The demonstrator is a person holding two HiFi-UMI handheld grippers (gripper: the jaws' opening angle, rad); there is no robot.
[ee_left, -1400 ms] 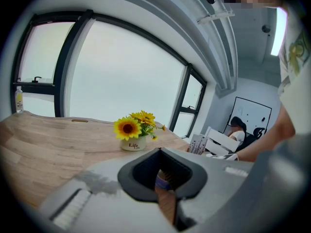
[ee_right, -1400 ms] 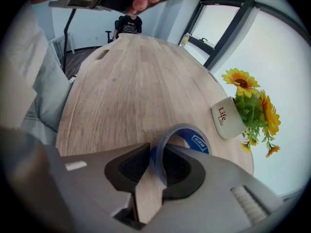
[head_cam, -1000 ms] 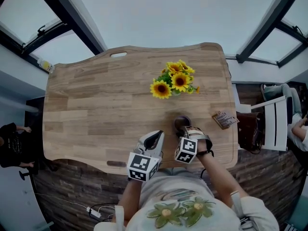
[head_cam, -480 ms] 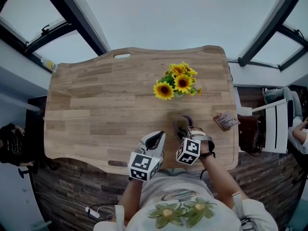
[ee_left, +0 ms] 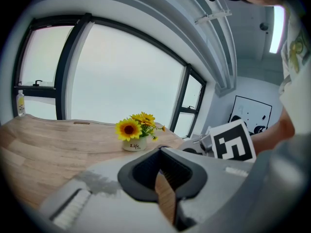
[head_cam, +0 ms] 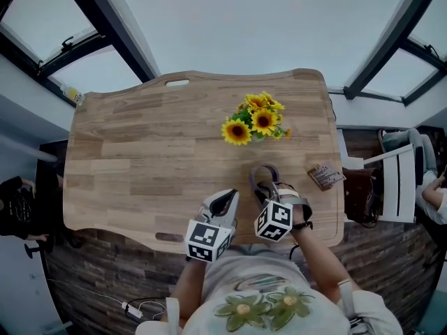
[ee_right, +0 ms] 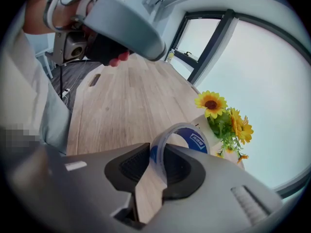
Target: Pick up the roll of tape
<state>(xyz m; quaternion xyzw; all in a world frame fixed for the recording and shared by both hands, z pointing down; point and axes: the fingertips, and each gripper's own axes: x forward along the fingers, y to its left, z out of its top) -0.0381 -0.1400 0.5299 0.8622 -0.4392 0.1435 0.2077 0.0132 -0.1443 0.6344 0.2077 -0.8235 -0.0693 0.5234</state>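
Yellow sunflowers (head_cam: 255, 121), blue-lined clear tape (ee_right: 192, 141), pale wood-grain table (head_cam: 140, 159).

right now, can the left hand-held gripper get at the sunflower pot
Probably yes. Bare table lies between the left hand-held gripper and the pot, and the right hand-held gripper, holding the tape, sits off to the side.
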